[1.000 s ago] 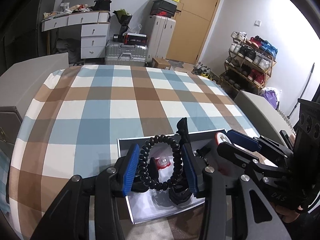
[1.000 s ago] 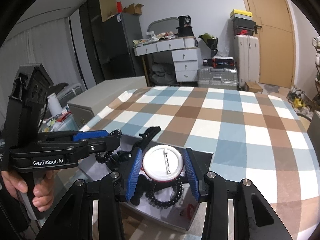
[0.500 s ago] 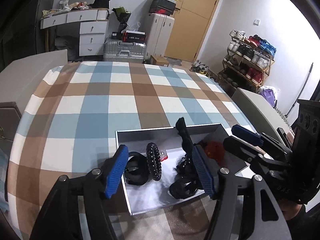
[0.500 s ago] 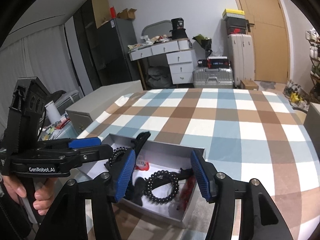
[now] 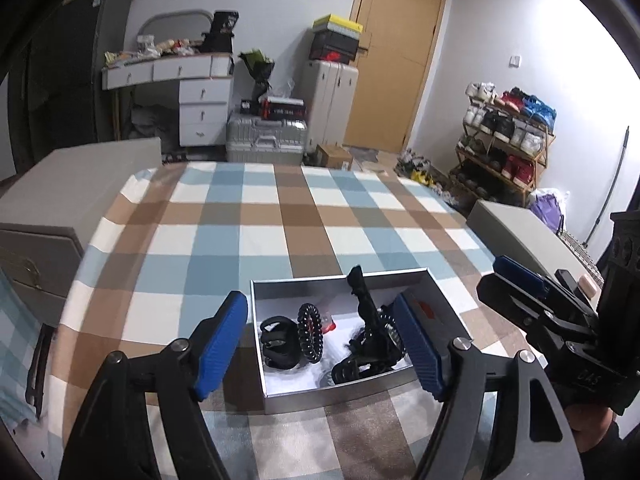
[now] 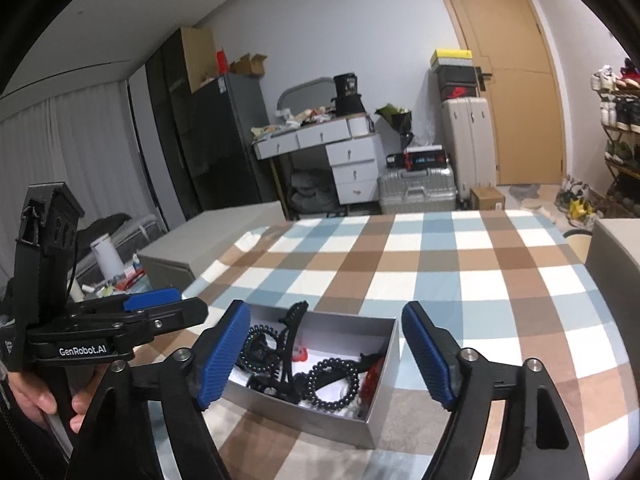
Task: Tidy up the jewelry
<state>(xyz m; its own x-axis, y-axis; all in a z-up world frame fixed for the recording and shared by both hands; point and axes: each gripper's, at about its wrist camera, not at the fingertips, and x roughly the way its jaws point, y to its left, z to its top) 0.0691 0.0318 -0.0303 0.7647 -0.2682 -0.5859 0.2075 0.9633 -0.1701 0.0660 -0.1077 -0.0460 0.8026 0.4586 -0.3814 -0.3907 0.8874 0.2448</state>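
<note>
A grey open box (image 5: 340, 397) sits on the checked tablecloth, close to the near edge. Inside it lie a black bead bracelet (image 5: 310, 336) standing on edge, a black hair claw (image 5: 278, 344), a tall black clip (image 5: 366, 304) and a red piece (image 6: 372, 380) against the right wall. My left gripper (image 5: 320, 308) hovers just short of the box; its jaws are opening and nothing is between them. My right gripper (image 6: 326, 312) hovers by the box (image 6: 384, 360) from the other side, jaws opening and empty, above the bracelet (image 6: 334, 384). Each gripper shows in the other's view: right gripper (image 5: 504, 284), left gripper (image 6: 176, 304).
The checked tablecloth (image 5: 240, 240) stretches away beyond the box. Low grey cabinets (image 5: 80, 176) (image 5: 516, 224) flank the table. A person's hand (image 6: 36, 400) holds the left gripper's handle. A desk, suitcases, a door and a shoe rack stand along the far walls.
A second ago the left gripper gripped the bead bracelet and the right gripped a round white badge over the box. Both have let go, opened wide and pulled back and upward.
</note>
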